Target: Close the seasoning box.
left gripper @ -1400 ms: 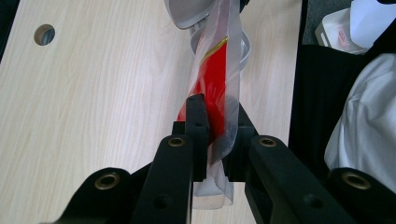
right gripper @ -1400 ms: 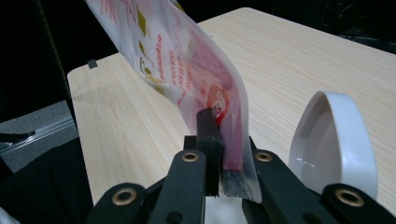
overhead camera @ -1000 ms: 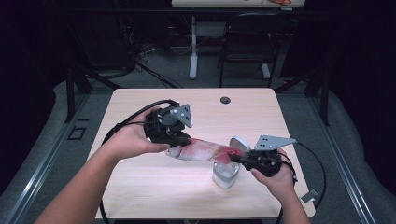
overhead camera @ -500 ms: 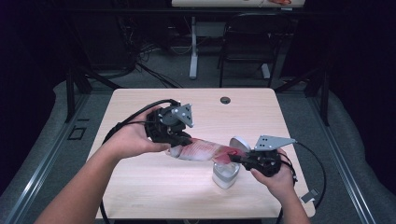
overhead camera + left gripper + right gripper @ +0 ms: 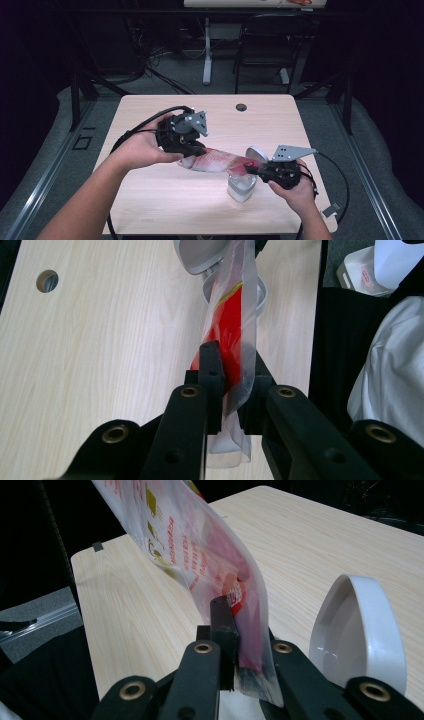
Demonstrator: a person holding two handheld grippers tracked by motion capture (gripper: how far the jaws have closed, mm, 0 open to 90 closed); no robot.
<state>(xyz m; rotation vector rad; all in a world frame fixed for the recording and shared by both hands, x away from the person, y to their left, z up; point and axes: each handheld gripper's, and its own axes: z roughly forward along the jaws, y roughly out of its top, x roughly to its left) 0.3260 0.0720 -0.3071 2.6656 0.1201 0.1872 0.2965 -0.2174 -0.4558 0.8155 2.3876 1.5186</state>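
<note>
I hold a clear plastic pouch with red and white print by its 2 ends, stretched across the lower middle of the high view, lifted off the pale wooden table. My left gripper has its jaws closed tight on 1 end; in the left gripper view the film runs up from between the black jaws toward the top centre of the frame. My right gripper is clamped just as tight on the other end; in the right gripper view the pouch rises from the jaws and curves to the upper left.

The pouch carries red lettering and small yellow marks on its white part, but the writing is too blurred and tilted for me to read, and I can make out no brand.

Just under the right end of the pouch stands a small grey plastic container with its hinged lid thrown open; in the left gripper view its rim sits behind the film at the top, and in the right gripper view the lid fills the lower right.

The table's upper half lies bare apart from 1 round cable hole near its far edge. The container stands close to the near edge, at the lower right of the tabletop.
</note>
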